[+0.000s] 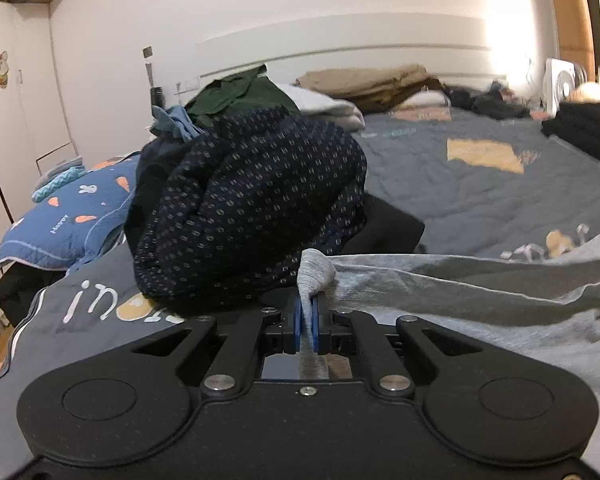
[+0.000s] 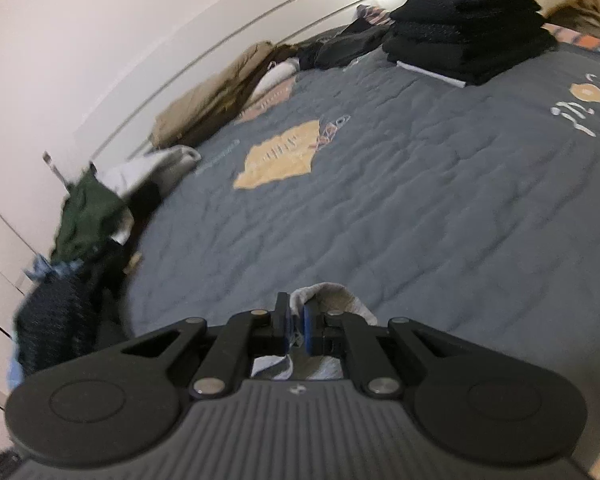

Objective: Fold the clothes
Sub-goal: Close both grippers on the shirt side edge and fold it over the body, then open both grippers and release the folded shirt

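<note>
A light grey garment (image 1: 460,292) stretches from the centre to the right over the bed in the left wrist view. My left gripper (image 1: 308,312) is shut on a bunched corner of it, which pokes up between the blue pads. In the right wrist view my right gripper (image 2: 297,320) is shut on another part of the grey garment (image 2: 332,300), held above the grey quilt (image 2: 420,200); most of the cloth hangs hidden under the gripper. A heap of unfolded clothes topped by a navy dotted garment (image 1: 252,208) lies just beyond the left gripper.
A stack of folded black clothes (image 2: 468,28) sits at the far right of the bed. Tan bedding (image 1: 372,84) and dark clothes lie along the white headboard. A blue carrot-print pillow (image 1: 68,216) and a white wardrobe (image 1: 8,120) are at the left. A green garment (image 2: 88,212) tops the heap.
</note>
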{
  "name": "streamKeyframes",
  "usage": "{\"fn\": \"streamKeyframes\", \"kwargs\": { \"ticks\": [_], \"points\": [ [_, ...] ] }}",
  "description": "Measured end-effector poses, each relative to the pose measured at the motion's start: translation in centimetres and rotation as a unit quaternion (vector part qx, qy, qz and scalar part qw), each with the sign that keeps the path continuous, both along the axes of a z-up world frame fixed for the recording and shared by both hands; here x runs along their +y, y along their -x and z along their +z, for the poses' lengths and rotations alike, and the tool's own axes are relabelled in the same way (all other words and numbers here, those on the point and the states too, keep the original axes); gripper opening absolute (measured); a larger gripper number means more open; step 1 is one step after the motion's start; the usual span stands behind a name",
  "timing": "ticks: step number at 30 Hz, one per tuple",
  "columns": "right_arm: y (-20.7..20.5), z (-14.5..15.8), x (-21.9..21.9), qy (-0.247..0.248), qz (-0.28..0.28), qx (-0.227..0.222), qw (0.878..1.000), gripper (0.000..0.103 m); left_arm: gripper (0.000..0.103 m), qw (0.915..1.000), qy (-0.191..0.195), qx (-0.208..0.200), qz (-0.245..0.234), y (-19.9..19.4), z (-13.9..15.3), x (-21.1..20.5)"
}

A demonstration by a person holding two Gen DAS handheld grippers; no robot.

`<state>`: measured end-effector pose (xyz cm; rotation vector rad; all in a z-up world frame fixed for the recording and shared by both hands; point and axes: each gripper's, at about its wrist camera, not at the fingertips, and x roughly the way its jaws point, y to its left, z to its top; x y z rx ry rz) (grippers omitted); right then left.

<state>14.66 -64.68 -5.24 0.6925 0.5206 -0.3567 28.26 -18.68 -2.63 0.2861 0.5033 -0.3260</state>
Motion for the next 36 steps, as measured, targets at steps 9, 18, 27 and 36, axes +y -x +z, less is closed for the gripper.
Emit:
{"fn": "streamKeyframes", "kwargs": {
  "ticks": [9,18,27,36],
  "points": [
    [-0.4,-1.5,0.6,0.106,-0.014,-0.012,0.994,0.048,0.015,0.9982,0.003,0.050,0.033,-1.3,-3.5,0.9],
    [4.8,2.0,3.0,0.105,0.025,-0.012,0.994,0.057,0.022,0.9948,0.073,0.067,0.023,4.8,0.6,4.0],
    [13.7,2.8,9.0,0.088,0.050,0.006,0.995,0.057,0.034,0.9827,0.161,0.092,0.007,14.9,1.8,5.1],
    [20.2,1.6,11.8,0.053,0.037,0.007,0.998,0.057,0.039,0.9599,0.239,0.138,0.050,21.1,-0.7,7.1]
  ]
}}
